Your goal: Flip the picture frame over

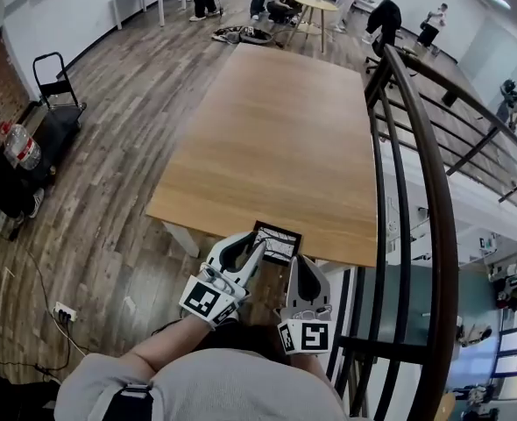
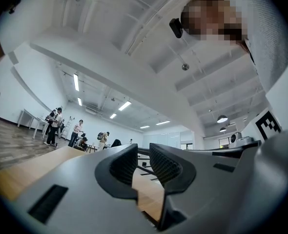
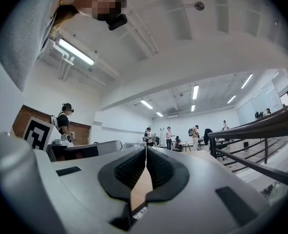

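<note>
A small black picture frame (image 1: 277,240) with a pale picture lies flat at the near edge of the long wooden table (image 1: 276,139). Both grippers hang just short of that edge, below the frame in the head view. My left gripper (image 1: 255,247) points at the frame's near left corner; its jaws stand slightly apart with nothing between them (image 2: 144,161). My right gripper (image 1: 300,261) sits under the frame's right corner, its jaws pressed together and empty (image 3: 145,152). Neither gripper touches the frame.
A dark metal railing (image 1: 421,174) runs close along the table's right side. A black cart (image 1: 53,112) and water bottles (image 1: 20,147) stand at the left. A power strip (image 1: 64,311) lies on the floor. People and a round table (image 1: 315,5) are far beyond.
</note>
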A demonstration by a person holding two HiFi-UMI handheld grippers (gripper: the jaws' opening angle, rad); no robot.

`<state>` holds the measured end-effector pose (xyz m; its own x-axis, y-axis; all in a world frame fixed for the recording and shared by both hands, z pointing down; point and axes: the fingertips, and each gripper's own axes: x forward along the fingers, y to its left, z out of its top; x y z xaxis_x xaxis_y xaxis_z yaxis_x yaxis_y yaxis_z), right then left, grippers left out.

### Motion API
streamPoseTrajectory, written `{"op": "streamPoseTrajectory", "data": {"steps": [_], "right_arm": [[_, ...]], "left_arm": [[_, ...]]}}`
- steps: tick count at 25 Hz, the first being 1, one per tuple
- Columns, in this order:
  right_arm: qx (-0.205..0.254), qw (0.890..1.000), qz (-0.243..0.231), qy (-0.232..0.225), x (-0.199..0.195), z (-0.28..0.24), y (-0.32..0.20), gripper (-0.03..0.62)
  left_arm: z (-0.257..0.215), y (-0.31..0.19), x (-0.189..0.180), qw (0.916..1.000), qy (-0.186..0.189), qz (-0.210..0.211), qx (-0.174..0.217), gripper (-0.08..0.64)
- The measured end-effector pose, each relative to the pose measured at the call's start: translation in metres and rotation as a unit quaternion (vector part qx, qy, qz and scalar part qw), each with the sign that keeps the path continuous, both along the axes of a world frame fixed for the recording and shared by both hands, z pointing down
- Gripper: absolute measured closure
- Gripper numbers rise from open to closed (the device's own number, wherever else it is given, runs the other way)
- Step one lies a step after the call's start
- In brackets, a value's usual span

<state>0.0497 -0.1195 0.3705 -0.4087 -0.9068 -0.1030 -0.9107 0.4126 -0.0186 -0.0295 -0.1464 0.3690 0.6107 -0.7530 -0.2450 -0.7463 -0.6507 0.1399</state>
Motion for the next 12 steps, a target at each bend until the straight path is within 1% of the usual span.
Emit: {"op": "streamPoseTrajectory", "data": {"steps": [4,7,10,12], "right_arm": [[-0.01,1.0,-0.01,0.006,0.014,0.006,-0.008,0.577],[-0.029,0.999,-0.022,0.029,0.019,0.019,-0.021,0.577],[-0.04,0.994,-0.044,0.088,0.014,0.038,-0.032,0.577],[-0.049,0.987,-0.062,0.143,0.009,0.056,-0.031,0.575]], "left_arm": [[0.006,-0.002,0.009,0.9998,0.001,-0.014,-0.012,0.48],[0.01,-0.002,0.01,0.9994,0.006,-0.025,-0.025,0.48],[0.022,-0.008,0.005,0.9984,0.002,-0.04,-0.041,0.48],[0.031,-0.008,0.0,0.9972,0.001,-0.055,-0.05,0.48]]}}
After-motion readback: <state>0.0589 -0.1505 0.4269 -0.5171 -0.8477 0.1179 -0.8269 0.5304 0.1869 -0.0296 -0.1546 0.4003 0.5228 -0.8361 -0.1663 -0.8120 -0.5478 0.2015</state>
